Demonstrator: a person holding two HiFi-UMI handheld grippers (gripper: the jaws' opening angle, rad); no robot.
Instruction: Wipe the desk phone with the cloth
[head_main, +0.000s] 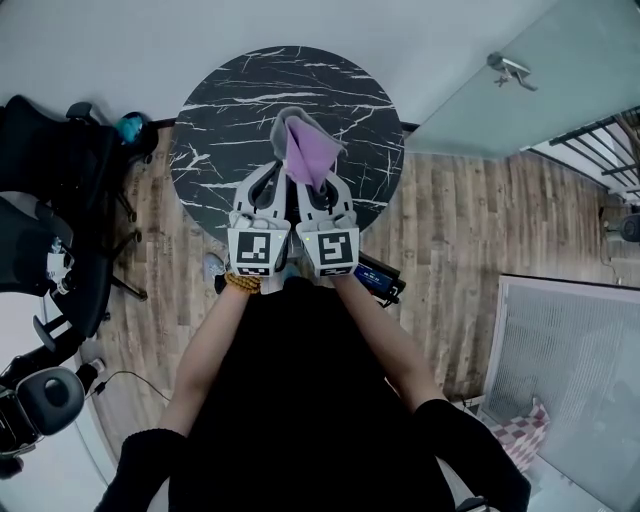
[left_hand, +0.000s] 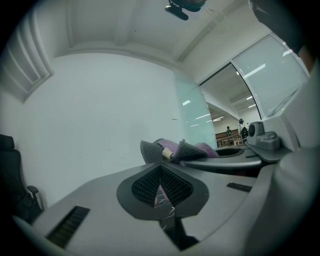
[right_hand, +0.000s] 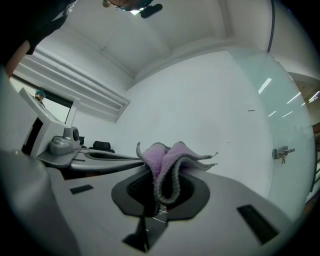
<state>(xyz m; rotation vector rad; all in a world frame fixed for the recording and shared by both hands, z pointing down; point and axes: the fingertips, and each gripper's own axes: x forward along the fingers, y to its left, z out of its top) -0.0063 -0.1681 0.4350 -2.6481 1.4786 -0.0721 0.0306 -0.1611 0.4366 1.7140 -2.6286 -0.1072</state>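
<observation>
In the head view, a round black marbled bench (head_main: 215, 120) is seen on a wood floor (head_main: 450, 250), with a black chair (head_main: 50, 190) well apart from its left edge. The left tongs (head_main: 272, 185) and the right tongs (head_main: 322, 187) are held side by side, just beside each other, over the near edge of the bench. A marker cube (head_main: 258, 250) is carried on the left one and another (head_main: 331, 250) on the right. A purple and grey cloth (head_main: 305, 150) is gathered at the two tips and stands out from them over the middle of the bench; whether it touches the bench cannot be told. In the left gripper view, the left tongs (left_hand: 161, 181) are seen closed, pad against pad, with only a thin purple sliver and some loose threads of the cloth pinched between them. The bulk of the cloth (left_hand: 187, 149) is bunched just past the tips, and the right tongs (left_hand: 235, 156) lie close alongside at the right, in front of a pale wall (left_hand: 100, 110). In the right gripper view, the right tongs (right_hand: 161, 192) are closed on a thick fold of the cloth (right_hand: 167, 160), which loops down between the pads and fans out above them in purple and grey flaps. The left tongs (right_hand: 100, 156) are seen just beside them at the left.
</observation>
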